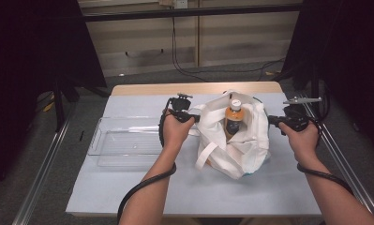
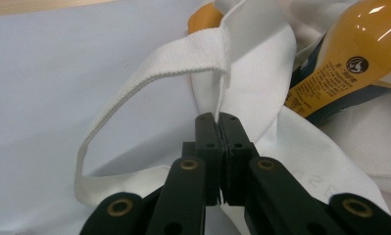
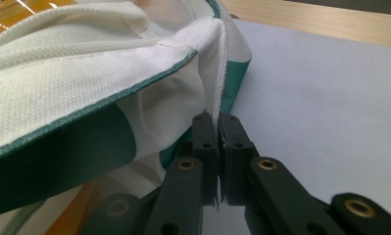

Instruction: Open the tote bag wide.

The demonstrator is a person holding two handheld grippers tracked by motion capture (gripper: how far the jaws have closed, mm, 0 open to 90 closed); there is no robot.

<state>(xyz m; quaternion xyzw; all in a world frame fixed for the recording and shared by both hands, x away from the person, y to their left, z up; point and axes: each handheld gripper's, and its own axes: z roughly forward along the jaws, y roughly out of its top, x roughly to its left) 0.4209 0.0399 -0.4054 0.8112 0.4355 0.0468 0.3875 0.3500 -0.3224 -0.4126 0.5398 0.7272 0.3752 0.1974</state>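
- On the grey mat point(image 1: 128, 187), mid-table, the white bag point(image 1: 231, 150) is standing with its mouth open, and I am holding it from both sides.
- My left gripper point(image 1: 194, 117) is pinching the bag's left edge; its jaws are pressing together on a fold of cloth point(image 2: 217, 95) just beside the strap point(image 2: 134, 93).
- My right gripper point(image 1: 271, 121) is pinching the bag's right edge, jaws pressing together on the white seam point(image 3: 215, 73) next to the green trim point(image 3: 134, 83).
- Inside the bag, an orange bottle point(image 1: 233, 118) with a white cap is standing upright between the two grippers.
- Left of the bag, a clear tray point(image 1: 123, 140) is lying on the mat, near my left hand point(image 1: 175, 131).
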